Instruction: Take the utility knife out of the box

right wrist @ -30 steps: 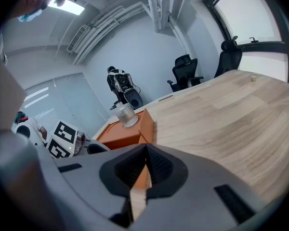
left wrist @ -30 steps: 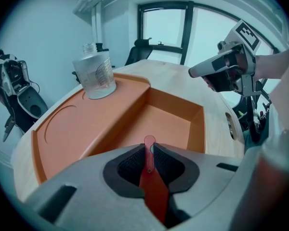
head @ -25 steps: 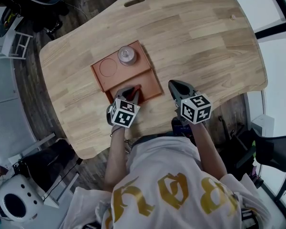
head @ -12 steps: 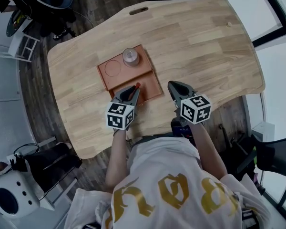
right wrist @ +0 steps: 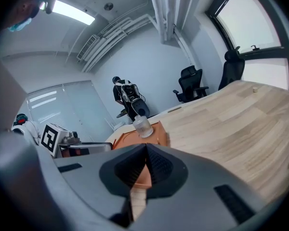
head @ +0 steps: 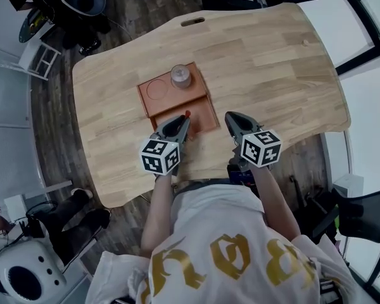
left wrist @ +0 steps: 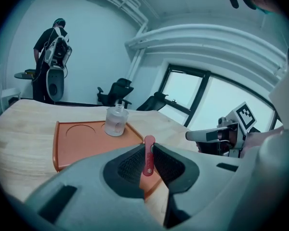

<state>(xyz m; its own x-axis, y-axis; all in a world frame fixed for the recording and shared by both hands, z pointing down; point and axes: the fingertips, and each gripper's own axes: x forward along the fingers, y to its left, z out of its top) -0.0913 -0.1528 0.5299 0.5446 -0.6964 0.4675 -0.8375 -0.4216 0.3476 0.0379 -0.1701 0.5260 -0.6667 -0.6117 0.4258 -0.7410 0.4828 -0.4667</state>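
Note:
The red utility knife (left wrist: 148,159) stands upright between the jaws of my left gripper (left wrist: 148,150), which is shut on it. In the head view, the left gripper (head: 180,123) hovers over the near compartment of the orange box (head: 153,108), and the knife's red tip (head: 187,114) pokes out past the jaws. To the right of the box, above the table's near edge, my right gripper (head: 233,118) is shut with nothing in it. Its closed jaws (right wrist: 145,149) point toward the box (right wrist: 130,138).
A clear jar (head: 180,76) stands in the box's far right corner beside a round recess (head: 157,88). The wooden table (head: 272,62) stretches far and right. Office chairs and a person (left wrist: 52,28) are in the background beyond the table.
The left gripper, holding the knife, has shifted slightly toward the table's near edge, its marker cube turning. The right gripper has stayed in place. The head camera has drifted.

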